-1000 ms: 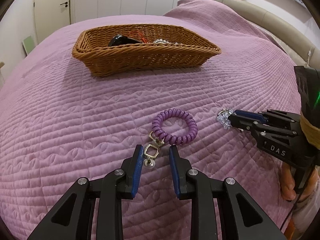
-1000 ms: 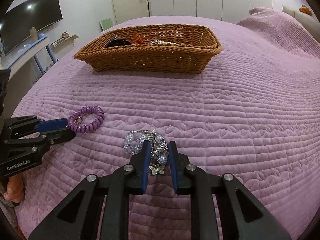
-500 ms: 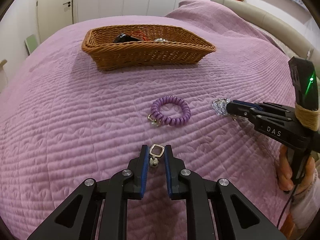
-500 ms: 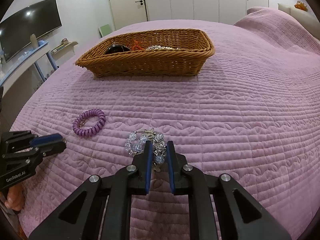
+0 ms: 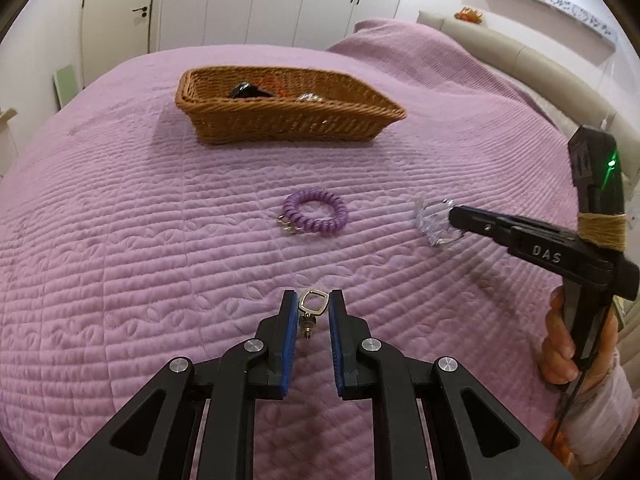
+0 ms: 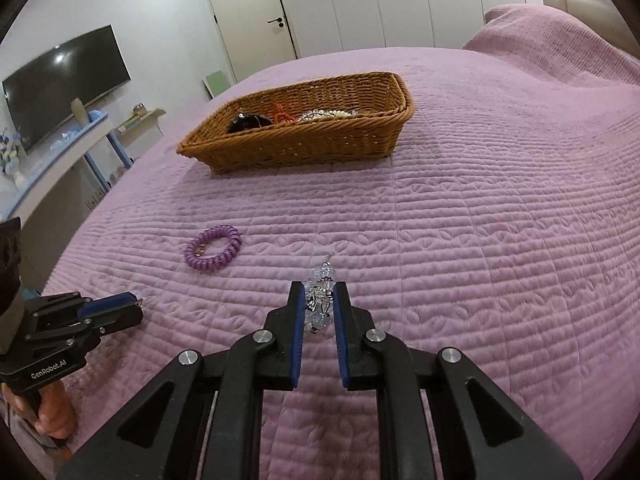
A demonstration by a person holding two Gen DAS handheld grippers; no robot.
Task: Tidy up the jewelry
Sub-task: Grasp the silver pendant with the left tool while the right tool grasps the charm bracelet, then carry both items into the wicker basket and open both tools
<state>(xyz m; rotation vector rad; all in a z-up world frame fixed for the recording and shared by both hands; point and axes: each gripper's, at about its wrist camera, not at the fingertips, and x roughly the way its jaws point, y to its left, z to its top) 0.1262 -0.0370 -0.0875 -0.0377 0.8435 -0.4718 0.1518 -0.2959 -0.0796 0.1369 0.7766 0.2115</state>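
Left gripper (image 5: 313,309) pinches a square-ringed charm (image 5: 312,305); right gripper (image 6: 318,298) clamps a crystal bracelet (image 6: 320,300). Wicker basket (image 6: 304,148) lies ahead (both carried pieces clear the bedspread).

The wicker basket's (image 5: 288,120) wall hides most of its contents.

White letters "DAS" stand on the side of the black two-finger right gripper (image 5: 452,216), seen from the left wrist view. White "GenRobot.AI" stands on the black body of the left gripper (image 6: 138,303) in the right wrist view. Nothing else legible.
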